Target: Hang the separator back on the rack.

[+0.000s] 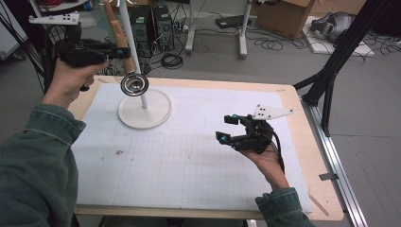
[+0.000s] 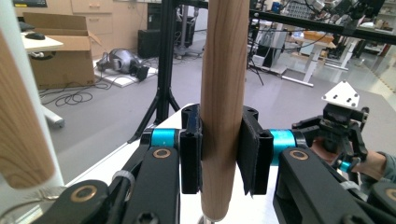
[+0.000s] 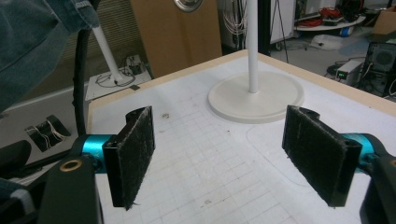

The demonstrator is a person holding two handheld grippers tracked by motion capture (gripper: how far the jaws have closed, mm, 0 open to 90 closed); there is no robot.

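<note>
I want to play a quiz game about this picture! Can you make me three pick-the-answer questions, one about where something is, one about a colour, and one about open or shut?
1. Where is the white stand's base?
A far left of the mat
B near right corner
C on the floor

2. What colour is the held utensil's handle?
A blue
B wood brown
C green

3. How is the right gripper?
A shut
B holding a cup
C open, empty

Answers: 1 A, it sits at the mat's far left; 2 B, wood grain shows; 3 C, the pads stand apart with nothing between.
</note>
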